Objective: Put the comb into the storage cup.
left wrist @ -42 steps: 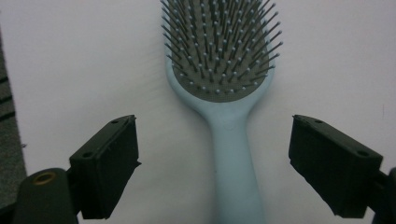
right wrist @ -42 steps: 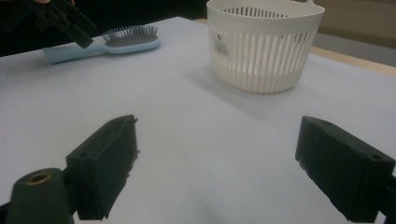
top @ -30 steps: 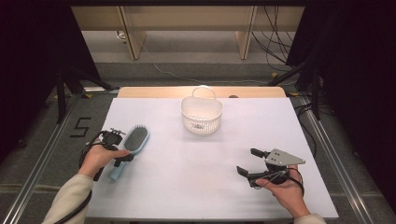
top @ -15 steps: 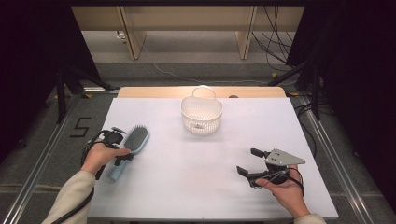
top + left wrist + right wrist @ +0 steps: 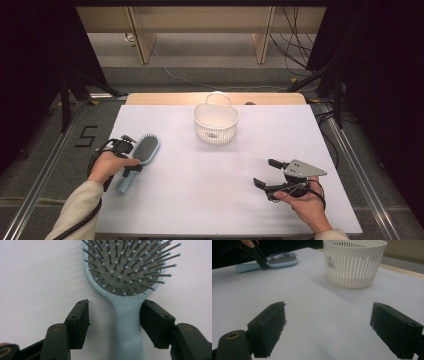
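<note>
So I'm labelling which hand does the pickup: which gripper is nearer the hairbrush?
Left. The left gripper straddles the hairbrush handle, jaws just closing, one pad still apart. The right gripper hovers far across the table.

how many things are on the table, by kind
hairbrush: 1
basket: 1
hand-held gripper: 2, left and right
total: 4

Left hand-held gripper (image 5: 131, 161) at hairbrush (image 5: 139, 159), basket (image 5: 215, 123) beyond
</note>
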The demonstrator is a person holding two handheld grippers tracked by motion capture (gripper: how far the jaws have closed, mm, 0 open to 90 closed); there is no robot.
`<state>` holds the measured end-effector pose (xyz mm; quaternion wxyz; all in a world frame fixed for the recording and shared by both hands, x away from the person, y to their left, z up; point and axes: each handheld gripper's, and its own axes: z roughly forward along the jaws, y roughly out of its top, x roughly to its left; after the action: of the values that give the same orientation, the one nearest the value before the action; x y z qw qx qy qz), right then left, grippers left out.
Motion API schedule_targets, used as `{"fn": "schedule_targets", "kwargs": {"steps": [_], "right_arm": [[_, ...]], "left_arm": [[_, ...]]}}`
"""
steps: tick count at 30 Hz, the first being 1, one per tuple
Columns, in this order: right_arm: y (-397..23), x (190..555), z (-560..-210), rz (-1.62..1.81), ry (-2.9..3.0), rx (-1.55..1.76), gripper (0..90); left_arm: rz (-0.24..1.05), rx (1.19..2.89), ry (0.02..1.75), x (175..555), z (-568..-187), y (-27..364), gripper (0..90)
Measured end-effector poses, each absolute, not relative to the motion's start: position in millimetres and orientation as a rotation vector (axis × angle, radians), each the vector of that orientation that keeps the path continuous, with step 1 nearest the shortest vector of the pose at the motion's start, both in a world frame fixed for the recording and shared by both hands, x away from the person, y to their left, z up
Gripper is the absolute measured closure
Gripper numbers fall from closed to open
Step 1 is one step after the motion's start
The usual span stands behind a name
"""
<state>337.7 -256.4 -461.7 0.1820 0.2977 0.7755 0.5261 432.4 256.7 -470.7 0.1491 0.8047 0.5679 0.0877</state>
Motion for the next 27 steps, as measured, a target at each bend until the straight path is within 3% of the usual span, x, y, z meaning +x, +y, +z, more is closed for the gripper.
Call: {"fn": "schedule_targets", "kwargs": {"steps": [27], "right_arm": [[-256.3,337.8,-462.2,1.480,2.197,0.841,14.0]], "left_arm": [[0.191,2.370,1.684,439.8,-466.0,245.4,58.5]]}}
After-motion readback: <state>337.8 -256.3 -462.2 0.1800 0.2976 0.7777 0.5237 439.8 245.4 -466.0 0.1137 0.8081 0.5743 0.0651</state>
